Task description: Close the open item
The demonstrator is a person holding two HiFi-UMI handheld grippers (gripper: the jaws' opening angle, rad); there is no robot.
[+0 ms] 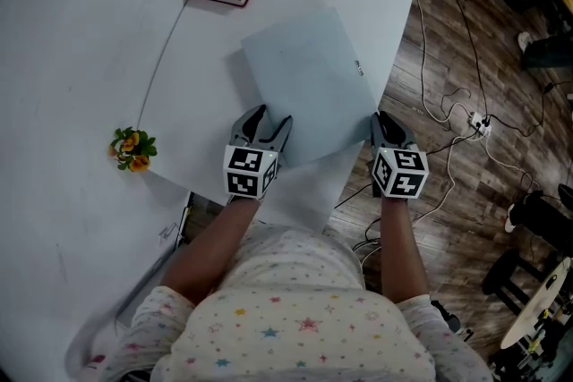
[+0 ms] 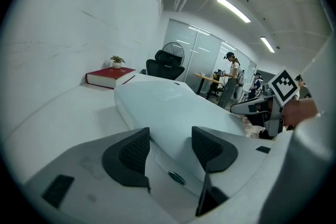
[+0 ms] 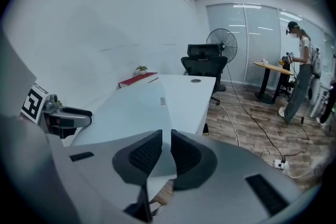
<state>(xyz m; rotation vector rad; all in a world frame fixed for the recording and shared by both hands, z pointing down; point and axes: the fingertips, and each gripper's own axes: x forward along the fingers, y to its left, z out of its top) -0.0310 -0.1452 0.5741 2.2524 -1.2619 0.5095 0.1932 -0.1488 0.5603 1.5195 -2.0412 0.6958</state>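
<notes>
Pinching the laptop (image 1: 304, 76) at mid-frame, your right gripper (image 1: 385, 126) is narrow; your left gripper (image 1: 269, 123) gapes wide around its edge.

I see the pale grey-blue laptop (image 1: 304, 76) lying askew near the white desk's (image 1: 89, 31) front edge, plain lid facing up (fully shut or not, I can't tell).
</notes>
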